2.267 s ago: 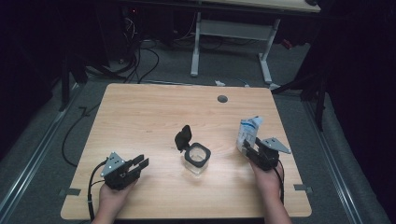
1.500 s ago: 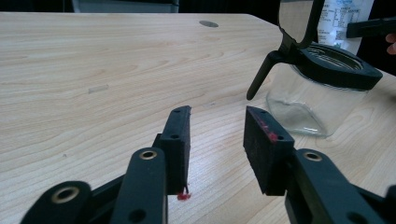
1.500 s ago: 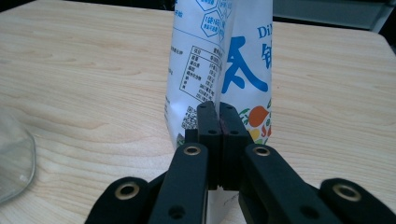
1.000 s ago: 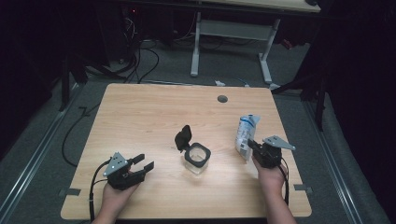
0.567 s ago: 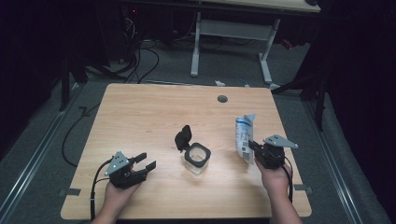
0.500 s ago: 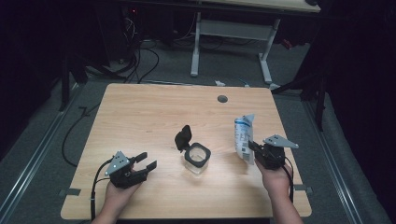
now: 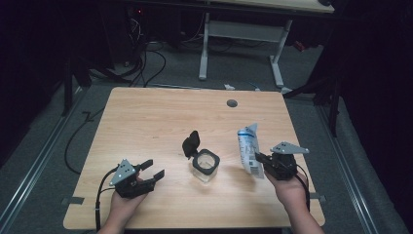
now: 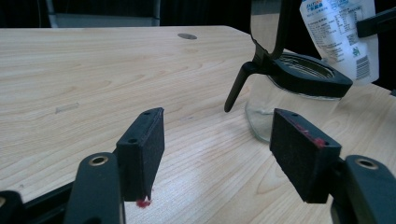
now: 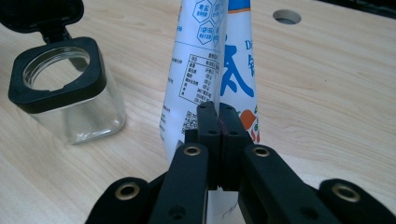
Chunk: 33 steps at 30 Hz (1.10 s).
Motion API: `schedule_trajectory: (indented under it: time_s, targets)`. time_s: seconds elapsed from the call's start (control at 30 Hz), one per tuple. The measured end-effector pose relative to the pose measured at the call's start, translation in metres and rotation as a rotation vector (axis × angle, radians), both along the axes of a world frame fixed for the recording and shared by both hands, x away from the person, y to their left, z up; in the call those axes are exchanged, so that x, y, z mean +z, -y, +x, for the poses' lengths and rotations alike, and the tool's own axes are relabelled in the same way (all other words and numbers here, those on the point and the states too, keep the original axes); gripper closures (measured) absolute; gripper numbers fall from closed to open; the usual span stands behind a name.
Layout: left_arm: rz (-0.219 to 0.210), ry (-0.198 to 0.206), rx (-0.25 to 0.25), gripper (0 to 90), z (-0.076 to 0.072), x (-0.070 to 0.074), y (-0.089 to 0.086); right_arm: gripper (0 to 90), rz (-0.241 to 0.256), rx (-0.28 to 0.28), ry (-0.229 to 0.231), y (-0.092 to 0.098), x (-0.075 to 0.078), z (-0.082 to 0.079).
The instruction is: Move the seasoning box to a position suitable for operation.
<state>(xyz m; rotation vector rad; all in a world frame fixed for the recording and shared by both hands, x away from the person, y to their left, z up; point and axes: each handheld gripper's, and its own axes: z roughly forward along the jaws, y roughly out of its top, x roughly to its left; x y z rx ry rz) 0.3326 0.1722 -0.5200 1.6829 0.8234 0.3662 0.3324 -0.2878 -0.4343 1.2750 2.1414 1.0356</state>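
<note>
Although the pouch [image 9: 219, 60] fills the middle of the right gripper view, its top is cut off by the frame and the small print on it is too fine to read. Behind the table [image 7: 146, 122], the room is mostly dark. The right gripper [image 7: 263, 162] has its jaws pressed together on the lower edge of this white and blue pouch, holding it upright just above the wood at the table's right side. The left gripper [image 7: 151, 170] sits low near the front left edge, its jaws spread wide and gripping nothing, with the foam pads [image 8: 142, 144] clear of the tabletop. One clear jar [image 7: 205, 165] with a black collar stands between the two grippers, its hinged black lid [image 7: 191, 142] flipped open. Count: two grippers, one pouch, one jar, one round hole [image 7: 232, 103] in the tabletop.
</note>
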Motion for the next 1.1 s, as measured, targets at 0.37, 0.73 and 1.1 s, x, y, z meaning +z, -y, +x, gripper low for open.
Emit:
schedule_trajectory:
  time_s: [0.37, 0.73, 1.1]
  targets:
    - [0.004, 0.001, -0.007, 35.8, 0.002, -0.001, 0.001, 90.0, -0.061, 0.031, -0.125, 0.001, 0.004, 0.010]
    - [0.003, 0.002, -0.011, 35.7, 0.001, -0.001, 0.001, 90.0, -0.143, 0.063, -0.207, -0.002, 0.010, 0.017]
    - [-0.001, 0.013, -0.020, 35.7, 0.003, -0.001, 0.006, 90.0, -0.206, 0.092, -0.283, -0.009, 0.018, 0.025]
